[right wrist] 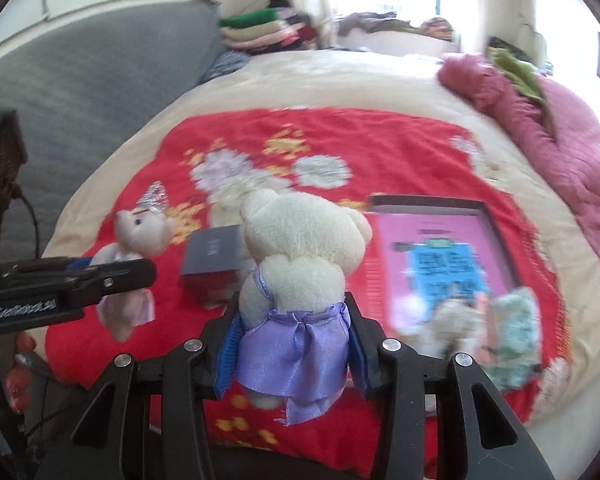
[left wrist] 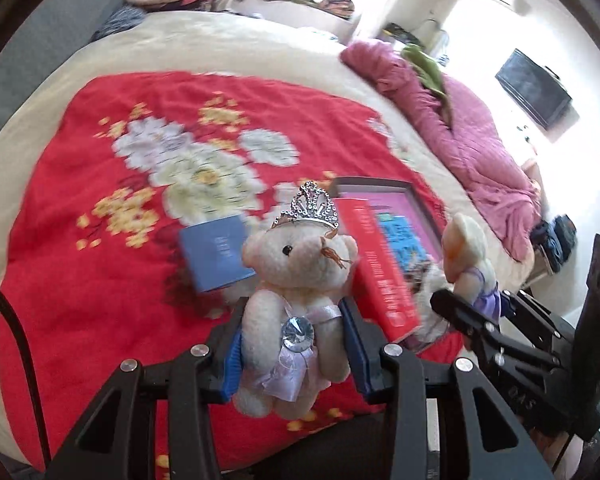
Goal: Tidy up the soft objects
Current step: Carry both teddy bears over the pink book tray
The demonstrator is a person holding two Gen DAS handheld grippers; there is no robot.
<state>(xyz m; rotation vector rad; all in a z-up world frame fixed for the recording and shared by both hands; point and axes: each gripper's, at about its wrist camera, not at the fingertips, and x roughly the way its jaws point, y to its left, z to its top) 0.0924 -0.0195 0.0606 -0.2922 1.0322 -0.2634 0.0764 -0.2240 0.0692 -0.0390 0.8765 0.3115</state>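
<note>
Left claw (left wrist: 292,344) and right claw (right wrist: 292,344) of black plastic, blue ribbed pads (left wrist: 230,364), silver screws (left wrist: 200,350), white lettering on one arm, black cable (left wrist: 18,328)

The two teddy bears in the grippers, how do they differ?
The crowned bear in the left gripper wears a silver tiara, a pale pink dress and a gem; the purple-skirted bear in the right gripper is bare-headed. The crowned bear faces its camera; the purple-skirted bear shows its back. Both are small, cream and gripped at the body.

A cream bed (left wrist: 260,40) carries a red floral blanket (left wrist: 100,240); a pink quilt (left wrist: 480,152) lies right of the blanket.
</note>
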